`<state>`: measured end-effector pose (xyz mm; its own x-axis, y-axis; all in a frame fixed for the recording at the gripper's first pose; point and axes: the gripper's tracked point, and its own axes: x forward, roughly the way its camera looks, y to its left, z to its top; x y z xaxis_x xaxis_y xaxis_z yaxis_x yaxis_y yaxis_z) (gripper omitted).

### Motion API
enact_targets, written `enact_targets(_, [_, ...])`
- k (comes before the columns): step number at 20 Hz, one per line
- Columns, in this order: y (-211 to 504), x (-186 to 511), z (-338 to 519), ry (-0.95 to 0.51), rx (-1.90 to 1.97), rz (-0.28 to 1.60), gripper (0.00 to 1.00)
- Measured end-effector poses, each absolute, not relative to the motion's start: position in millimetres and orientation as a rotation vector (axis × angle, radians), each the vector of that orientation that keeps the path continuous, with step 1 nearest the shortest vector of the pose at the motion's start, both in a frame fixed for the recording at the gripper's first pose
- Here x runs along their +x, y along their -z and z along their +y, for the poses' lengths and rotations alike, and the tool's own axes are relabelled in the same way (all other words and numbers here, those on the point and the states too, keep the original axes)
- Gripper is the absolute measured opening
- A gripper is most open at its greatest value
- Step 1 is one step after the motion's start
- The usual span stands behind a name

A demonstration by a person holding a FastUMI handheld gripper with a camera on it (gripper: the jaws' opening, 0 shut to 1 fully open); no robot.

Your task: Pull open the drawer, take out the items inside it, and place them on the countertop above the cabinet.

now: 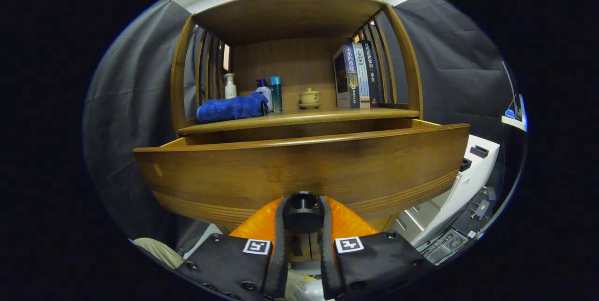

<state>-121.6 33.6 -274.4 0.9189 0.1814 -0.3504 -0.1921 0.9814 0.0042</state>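
Observation:
The wooden drawer [299, 170] stands pulled out from the cabinet, its front panel close ahead of me. A round dark knob [303, 212] on that front sits between my fingers, and my gripper [303, 219] is shut on it, one finger pressing each side. The drawer's inside is hidden behind its front panel. Above it runs the wooden countertop [299, 118], which carries a folded blue towel [231, 107], a white pump bottle [230, 86], another white bottle [265, 92], a teal bottle [276, 94], a small lidded ceramic cup [309, 97] and upright books [358, 76].
Slatted wooden side walls and a top board enclose the countertop niche. A white unit [461, 184] with dark equipment at its foot stands to the right of the drawer. Dark cloth hangs on both sides of the cabinet.

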Motion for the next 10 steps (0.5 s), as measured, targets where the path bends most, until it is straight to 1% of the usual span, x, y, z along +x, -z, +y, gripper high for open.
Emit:
enact_targets(2, [273.0, -129.7, 32.3, -0.192, -0.04, 0.349, 0.37])
enact_targets(4, [272.2, -137.4, 32.7, -0.184, -0.041, 0.341, 0.29])
enact_targets(10, [271.1, -165.9, 25.7, -0.176, -0.054, 0.347, 0.29])
